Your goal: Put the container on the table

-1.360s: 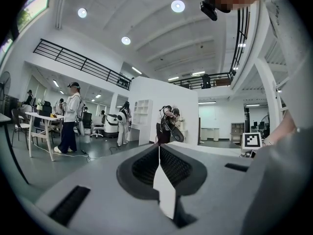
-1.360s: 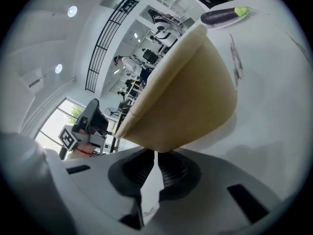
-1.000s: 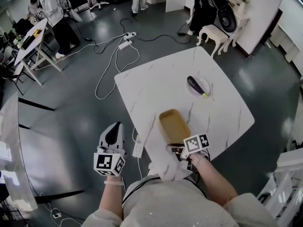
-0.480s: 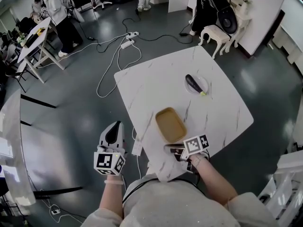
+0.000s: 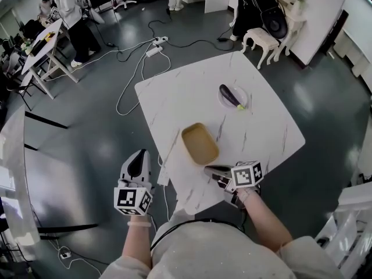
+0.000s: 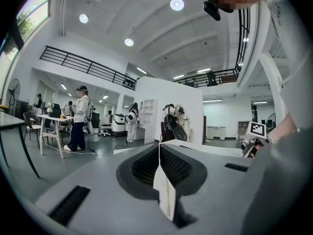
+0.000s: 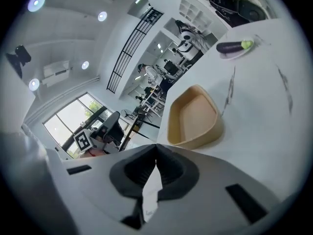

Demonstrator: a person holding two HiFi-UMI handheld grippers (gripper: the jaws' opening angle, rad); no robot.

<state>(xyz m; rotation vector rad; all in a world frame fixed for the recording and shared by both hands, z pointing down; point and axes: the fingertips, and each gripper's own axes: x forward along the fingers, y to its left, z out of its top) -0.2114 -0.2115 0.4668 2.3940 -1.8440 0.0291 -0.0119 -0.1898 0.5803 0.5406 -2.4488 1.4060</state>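
Note:
The tan oblong container [image 5: 200,143] stands empty and upright on the white marble table [image 5: 180,97], near its front edge. My right gripper [image 5: 210,169] hovers just short of the container's near end, shut with nothing between its fingers. In the right gripper view the container [image 7: 193,116] lies a little beyond the closed jaws of the right gripper [image 7: 156,158], apart from them. My left gripper [image 5: 139,154] hangs over the dark floor to the left of the table, pointing level. Its jaws meet in the left gripper view, so the left gripper [image 6: 159,147] is shut and empty.
A purple eggplant [image 5: 230,96] lies on a small white plate [image 5: 243,100] farther back on the table. Cables and power strips [image 5: 154,48] trail over the floor behind. A white stool [image 5: 258,41] stands at the back right; people [image 5: 70,10] stand by desks at the far left.
My right gripper has lifted and rolled a little, and a gap now shows between it and the container. The left gripper has shifted slightly beside the table.

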